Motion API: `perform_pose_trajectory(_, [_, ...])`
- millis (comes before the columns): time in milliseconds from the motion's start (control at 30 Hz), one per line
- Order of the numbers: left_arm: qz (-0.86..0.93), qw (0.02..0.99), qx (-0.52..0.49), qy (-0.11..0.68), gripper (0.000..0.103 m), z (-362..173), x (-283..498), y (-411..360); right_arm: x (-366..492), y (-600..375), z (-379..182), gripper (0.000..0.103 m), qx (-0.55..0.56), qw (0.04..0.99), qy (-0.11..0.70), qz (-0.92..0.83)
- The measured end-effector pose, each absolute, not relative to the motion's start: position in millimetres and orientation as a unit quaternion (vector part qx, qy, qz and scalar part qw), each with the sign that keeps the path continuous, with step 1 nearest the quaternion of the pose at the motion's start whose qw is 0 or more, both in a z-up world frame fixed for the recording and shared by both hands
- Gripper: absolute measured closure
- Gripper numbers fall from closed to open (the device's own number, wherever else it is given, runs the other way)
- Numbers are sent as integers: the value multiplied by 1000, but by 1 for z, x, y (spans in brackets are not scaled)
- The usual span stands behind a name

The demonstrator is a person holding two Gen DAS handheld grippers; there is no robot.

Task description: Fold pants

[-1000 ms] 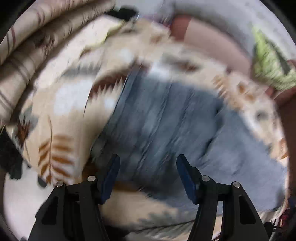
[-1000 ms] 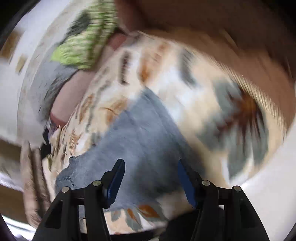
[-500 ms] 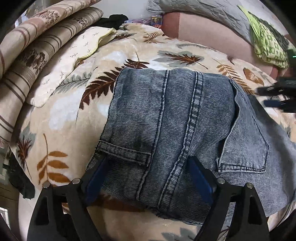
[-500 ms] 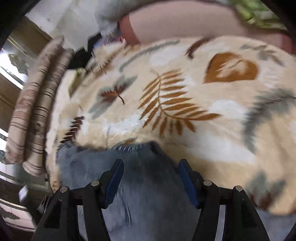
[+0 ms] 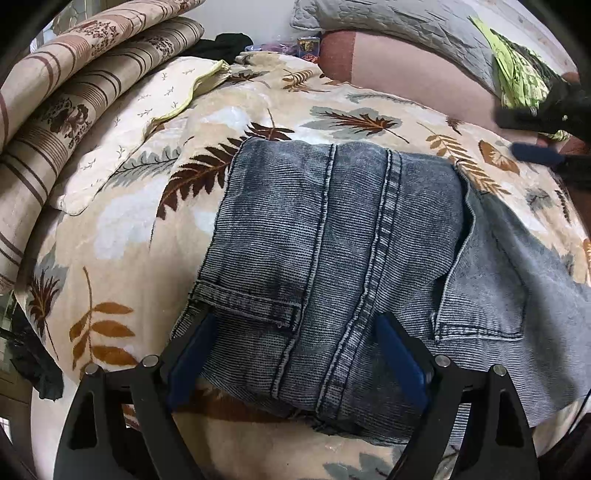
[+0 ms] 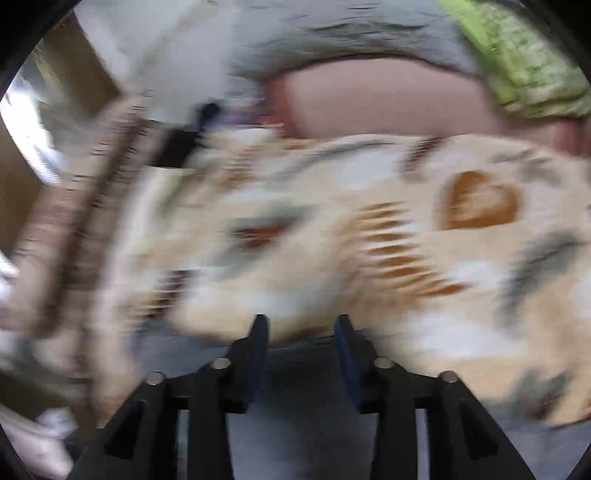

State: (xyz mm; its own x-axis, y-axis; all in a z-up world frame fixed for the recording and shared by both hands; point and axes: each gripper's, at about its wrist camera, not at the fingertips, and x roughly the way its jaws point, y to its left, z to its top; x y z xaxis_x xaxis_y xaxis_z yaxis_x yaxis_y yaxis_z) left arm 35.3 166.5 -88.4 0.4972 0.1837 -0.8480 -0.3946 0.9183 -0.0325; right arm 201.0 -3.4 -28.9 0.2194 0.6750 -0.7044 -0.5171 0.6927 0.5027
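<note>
Blue-grey denim pants (image 5: 332, 240) lie folded on a leaf-print blanket (image 5: 129, 221), seam and back pocket facing up. My left gripper (image 5: 295, 339) is open, its blue pads low at the near edge of the fold, one on each side of the centre seam. My right gripper (image 6: 301, 325) is open with a narrower gap and holds nothing; its view is blurred, with denim (image 6: 295, 424) under its base. The right gripper also shows in the left wrist view (image 5: 543, 136) at the far right, above the blanket.
Striped rolled bedding (image 5: 55, 110) lies along the left. A cream pillow (image 5: 140, 122) sits beside it. A pink bolster (image 5: 406, 81), grey quilt (image 5: 388, 22) and green cloth (image 5: 517, 77) lie at the back. Dark clothing (image 5: 221, 44) lies behind the pillow.
The left gripper came down onto the near edge of the fold and stays there. The right gripper swung up and away from the pants, and its fingers have narrowed.
</note>
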Motion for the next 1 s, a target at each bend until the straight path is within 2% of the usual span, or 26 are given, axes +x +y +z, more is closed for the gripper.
perform_pose_trajectory(33, [162, 858, -126, 470, 15, -84, 33, 170, 194, 8, -38, 49, 80, 758, 503, 407])
perform_pose_trajectory(133, [177, 866, -172, 435, 15, -60, 17, 189, 184, 48, -116, 47, 5, 693, 606, 391])
perform_pose_trajectory(200, [195, 877, -175, 402, 15, -36, 7, 200, 181, 39, -113, 47, 30, 713, 573, 402])
perform_pose_trajectory(267, [203, 887, -172, 379, 15, -20, 5, 205, 181, 25, -103, 47, 60, 708, 583, 395])
perform_pose_trajectory(433, [159, 904, -146, 368, 15, 3, 46, 193, 161, -51, -75, 43, 125, 739, 551, 367])
perform_pose_trajectory(533, [154, 898, -101, 400, 15, -11, 88, 177, 138, -117, -75, 42, 175, 743, 550, 340])
perform_pose_trajectory(667, [178, 828, -56, 529, 13, -94, 125, 174, 112, -218, -80, 42, 255, 760, 532, 272])
perform_pose_trajectory(733, [188, 842, -48, 503, 5, -102, 117, 176, 106, -270, -86, 36, 299, 768, 517, 233])
perform_pose_trajectory(767, [189, 842, -48, 504, 5, -101, 116, 175, 105, -305, -98, 31, 331, 767, 513, 197])
perform_pose_trajectory(800, [189, 838, -56, 509, 5, -100, 117, 176, 105, -327, -110, 30, 352, 761, 519, 169])
perform_pose_trajectory(833, [187, 835, -61, 513, 5, -99, 118, 178, 105, -350, -127, 36, 408, 732, 518, 170])
perform_pose_trajectory(867, [185, 833, -64, 517, 5, -97, 118, 179, 105, -362, -132, 37, 452, 710, 509, 183])
perform_pose_trajectory(1000, [188, 845, -83, 493, 5, -71, 106, 180, 93, -372, -92, 37, 426, 746, 476, 188])
